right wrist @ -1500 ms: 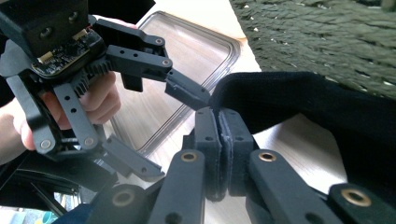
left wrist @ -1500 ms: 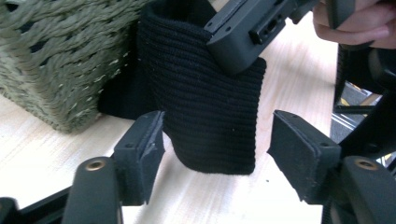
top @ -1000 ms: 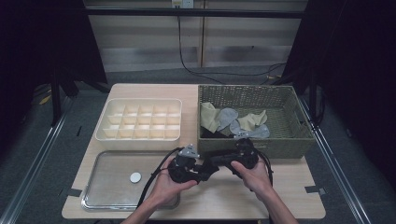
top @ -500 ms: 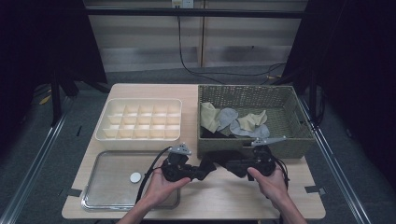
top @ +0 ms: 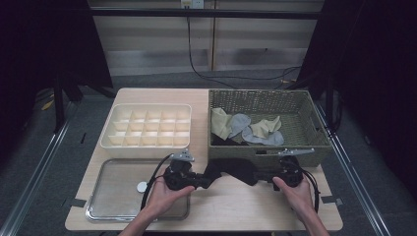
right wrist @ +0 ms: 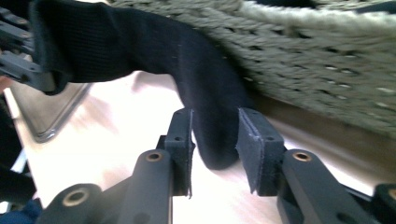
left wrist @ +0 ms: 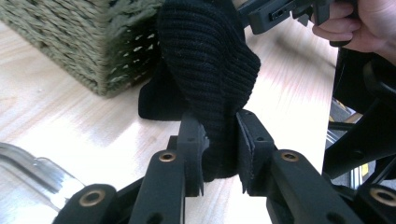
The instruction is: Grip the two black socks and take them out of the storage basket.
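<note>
A person stands at the near edge of a wooden table [top: 231, 206], a two-jaw gripper in each hand, with a black sock [top: 235, 168] stretched between them just in front of the near wall of a woven basket [top: 255, 98]. The left gripper [left wrist: 219, 156] is clamped on one end of the sock, the ribbed knit pinched between its pads. The right gripper [right wrist: 215, 144] has the other end of the sock between its jaws, but they have just been opening; the right pad stands clear of the fabric, and the left pad is at most brushing it. The sock hangs low over the near middle of the table, sagging toward the wood. The basket sits at the far right corner and holds a heap of pale socks [top: 248, 128]. A cream compartment tray [top: 147, 127] stands at the far left, and a metal tray [top: 110, 196] with a small white disc [top: 142, 186] lies at the near left corner.
</note>
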`<state>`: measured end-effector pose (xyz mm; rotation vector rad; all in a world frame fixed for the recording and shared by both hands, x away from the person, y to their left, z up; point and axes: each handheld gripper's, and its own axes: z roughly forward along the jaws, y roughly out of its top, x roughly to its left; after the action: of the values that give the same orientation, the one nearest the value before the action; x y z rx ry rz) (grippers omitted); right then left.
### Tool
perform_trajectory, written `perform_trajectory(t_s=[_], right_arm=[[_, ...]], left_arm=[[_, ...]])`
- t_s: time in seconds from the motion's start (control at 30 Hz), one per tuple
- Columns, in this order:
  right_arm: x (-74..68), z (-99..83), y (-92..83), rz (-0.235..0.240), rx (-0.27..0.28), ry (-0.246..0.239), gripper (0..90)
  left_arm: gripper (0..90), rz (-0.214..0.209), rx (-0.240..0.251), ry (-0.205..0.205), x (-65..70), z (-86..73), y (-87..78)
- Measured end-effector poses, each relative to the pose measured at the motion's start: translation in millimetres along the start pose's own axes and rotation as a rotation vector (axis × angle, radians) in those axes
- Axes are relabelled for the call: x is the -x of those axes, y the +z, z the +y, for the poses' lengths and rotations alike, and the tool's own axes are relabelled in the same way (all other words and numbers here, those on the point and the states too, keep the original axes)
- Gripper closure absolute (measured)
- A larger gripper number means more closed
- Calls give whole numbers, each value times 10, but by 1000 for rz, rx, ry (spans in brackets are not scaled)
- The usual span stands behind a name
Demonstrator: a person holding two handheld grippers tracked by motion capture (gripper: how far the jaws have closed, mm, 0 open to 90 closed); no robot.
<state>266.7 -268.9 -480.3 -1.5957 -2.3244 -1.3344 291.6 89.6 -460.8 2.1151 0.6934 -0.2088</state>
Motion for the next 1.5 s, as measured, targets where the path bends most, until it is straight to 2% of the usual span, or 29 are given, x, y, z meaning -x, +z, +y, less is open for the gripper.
perform_trajectory(t_s=[0.1,0.17,0.23,0.3,0.4,0.43,0.47,0.53,0.6,0.73,0.83,0.87,0.97,1.03,1.13,1.23,1.3,1.37,1.43,1.5], right_arm=[[39,-14,11,-18,5,-3,594],[79,-30,43,-5,-3,-2,575],[103,-37,90,-13,-12,1,548],[97,-29,125,5,-12,-7,531],[77,-24,173,7,-21,-14,528],[78,-27,198,10,-31,-16,540],[78,-28,217,5,-41,-16,641],[64,-30,226,8,-39,-19,754],[35,-27,191,23,-29,-22,814],[-30,-55,52,50,-9,-11,824],[-94,-101,-52,67,-10,1,823],[-127,-136,-95,74,-24,-1,821],[-167,-254,-174,91,-65,24,821],[-176,-359,-219,98,-93,40,819],[-136,-450,-239,95,-112,59,812],[-80,-468,-236,67,-113,73,805],[-53,-457,-247,54,-103,73,794],[-27,-455,-253,46,-94,75,775],[1,-458,-256,35,-94,80,773],[19,-465,-261,30,-89,88,760]], left_arm=[[733,3,5,-4,-16,-2,-15],[731,3,2,-5,-23,-4,-21],[726,6,5,-6,-29,-4,-19],[718,5,8,-11,-42,-6,-17],[713,7,1,-15,-59,-8,-10],[712,7,8,-21,-63,-11,-4],[712,8,4,-19,-70,-11,-8],[717,10,11,-18,-70,-14,-22],[734,3,15,-21,-65,-16,-55],[742,-42,31,-43,-20,-28,-138],[741,-68,24,-45,60,-60,-215],[740,-73,18,-41,83,-80,-242],[740,-110,15,-67,125,-155,-274],[735,-128,-15,-78,130,-219,-238],[723,-123,-47,-87,101,-262,-121],[700,-102,-55,-99,39,-258,-46],[641,-80,-55,-98,-2,-250,-38],[615,-66,-49,-117,-55,-249,-47],[557,-46,-46,-114,-110,-255,-79],[541,-37,-34,-131,-139,-263,-98]])
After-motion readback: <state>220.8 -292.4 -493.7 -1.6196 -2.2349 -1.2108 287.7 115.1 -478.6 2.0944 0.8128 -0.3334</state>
